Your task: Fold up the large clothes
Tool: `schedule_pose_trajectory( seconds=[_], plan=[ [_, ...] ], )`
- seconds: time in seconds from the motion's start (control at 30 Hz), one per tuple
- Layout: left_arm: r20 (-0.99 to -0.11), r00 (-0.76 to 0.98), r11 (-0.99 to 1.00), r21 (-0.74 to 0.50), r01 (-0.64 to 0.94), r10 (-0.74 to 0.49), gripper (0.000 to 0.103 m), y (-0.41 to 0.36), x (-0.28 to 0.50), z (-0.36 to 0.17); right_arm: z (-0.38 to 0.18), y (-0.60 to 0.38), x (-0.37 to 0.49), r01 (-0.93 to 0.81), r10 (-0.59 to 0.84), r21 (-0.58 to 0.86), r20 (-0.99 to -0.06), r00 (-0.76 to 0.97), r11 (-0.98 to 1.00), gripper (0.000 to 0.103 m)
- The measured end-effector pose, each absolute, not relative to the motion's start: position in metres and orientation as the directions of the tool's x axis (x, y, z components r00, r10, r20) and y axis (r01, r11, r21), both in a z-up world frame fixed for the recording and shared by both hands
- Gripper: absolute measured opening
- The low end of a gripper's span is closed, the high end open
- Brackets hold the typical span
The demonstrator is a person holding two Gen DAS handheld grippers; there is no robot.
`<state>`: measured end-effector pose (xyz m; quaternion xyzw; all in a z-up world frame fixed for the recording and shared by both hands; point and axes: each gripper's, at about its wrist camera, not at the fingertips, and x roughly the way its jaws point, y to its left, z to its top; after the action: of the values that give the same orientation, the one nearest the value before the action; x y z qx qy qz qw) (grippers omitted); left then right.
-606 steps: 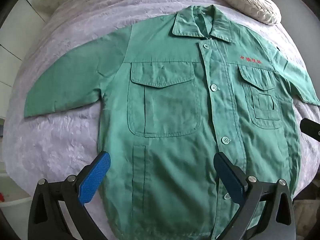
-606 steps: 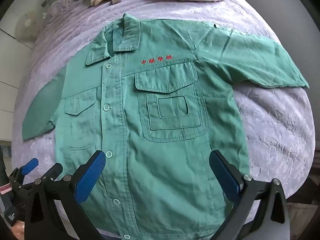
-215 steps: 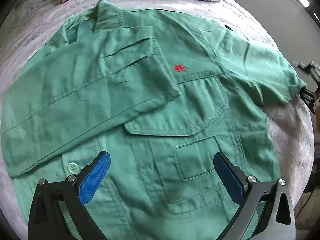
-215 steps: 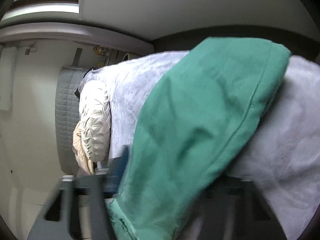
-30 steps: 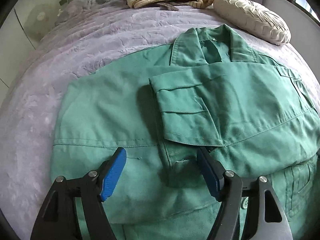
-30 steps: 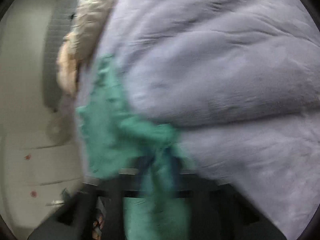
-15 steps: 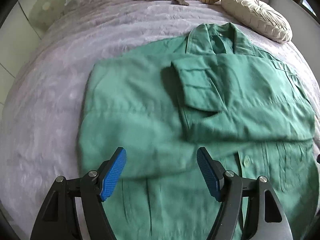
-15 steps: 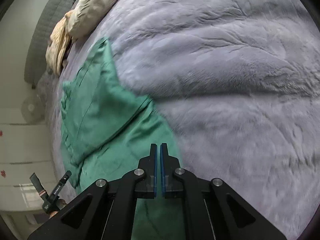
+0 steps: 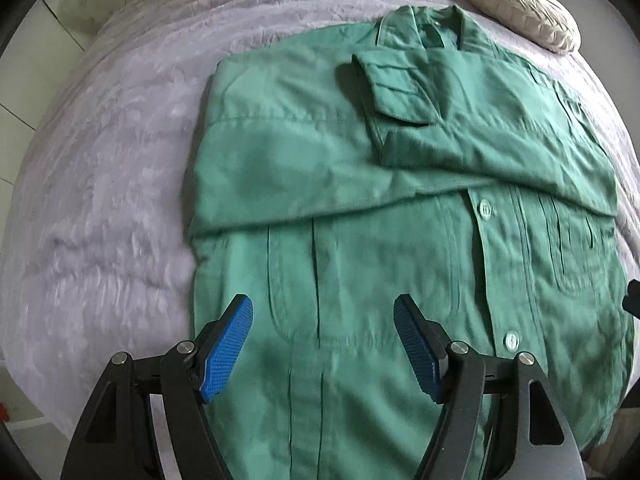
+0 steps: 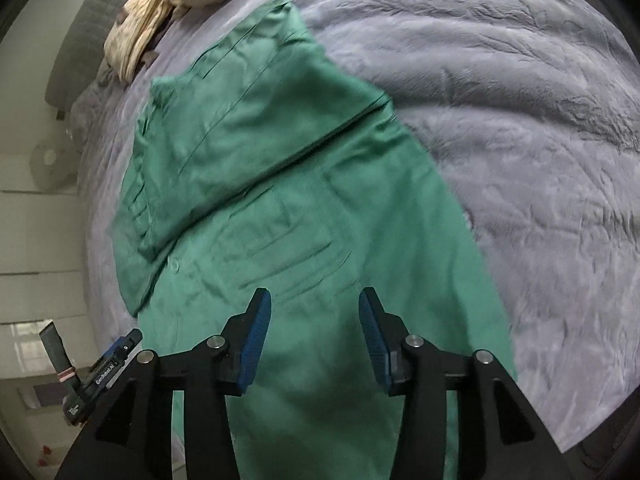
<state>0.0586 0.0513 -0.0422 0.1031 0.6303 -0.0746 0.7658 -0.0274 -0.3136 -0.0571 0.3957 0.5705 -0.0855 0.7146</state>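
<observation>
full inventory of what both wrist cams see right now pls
jacket: 1, green, flat on the bed, both sleeves folded across the chest, collar at the far end
bedspread: 1, lilac, under the jacket
cushion: 1, cream, round, far end of the bed, apart from the jacket
cloth: 1, beige, crumpled at the far end beside the cushion
headboard: 1, grey, quilted, behind the cloth
left gripper: 1, black with blue pads, open above the jacket's lower half, nothing between the pads
right gripper: 1, black with blue pads, jaws opening above the jacket, nothing between them
</observation>
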Motion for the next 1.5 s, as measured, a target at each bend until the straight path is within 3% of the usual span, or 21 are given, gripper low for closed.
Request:
schedule_pose_trajectory(
  seconds=[0.07,0.13,0.17,0.3,0.53,0.6,0.73,0.8,1.5],
  plan=[
    [-0.982,0.188,0.968,0.070,0.241,0.024,0.074,0.055,0.053,-0.042,-0.055,-0.308,-0.029,0.572,0.334,0.463,-0.886,0.322,0.677,0.050],
    [-0.983,0.182,0.969,0.079,0.235,0.036,0.098,0.059,0.047,-0.041,-0.054,-0.302,-0.029,0.574,0.335,0.455,-0.890,0.308,0.681,0.050],
    [-0.982,0.187,0.970,0.079,0.230,0.036,0.102,0.060,0.045,-0.040,-0.052,-0.300,-0.029,0.573,0.335,0.453,-0.891,0.305,0.683,0.050],
    [-0.984,0.177,0.972,0.076,0.222,0.036,0.102,0.067,0.037,-0.037,-0.048,-0.292,-0.031,0.572,0.336,0.448,-0.894,0.296,0.687,0.060],
    [-0.990,0.133,0.975,0.062,0.213,0.034,0.102,0.074,0.030,-0.039,-0.046,-0.281,-0.031,0.566,0.344,0.441,-0.897,0.277,0.696,0.063],
    [-0.992,0.125,0.975,0.059,0.216,0.032,0.102,0.076,0.028,-0.040,-0.044,-0.279,-0.032,0.559,0.351,0.449,-0.893,0.281,0.697,0.074],
    [-0.993,0.112,0.973,0.054,0.224,0.030,0.102,0.077,0.023,-0.039,-0.041,-0.276,-0.035,0.550,0.351,0.450,-0.893,0.281,0.704,0.076],
    [-0.994,0.104,0.972,0.054,0.227,0.031,0.102,0.079,0.021,-0.040,-0.040,-0.276,-0.037,0.545,0.354,0.451,-0.893,0.279,0.707,0.085],
    [-0.999,0.033,0.969,0.035,0.244,0.027,0.102,0.099,0.000,-0.050,-0.041,-0.275,-0.059,0.544,0.392,0.495,-0.869,0.303,0.677,0.087]
  ],
)
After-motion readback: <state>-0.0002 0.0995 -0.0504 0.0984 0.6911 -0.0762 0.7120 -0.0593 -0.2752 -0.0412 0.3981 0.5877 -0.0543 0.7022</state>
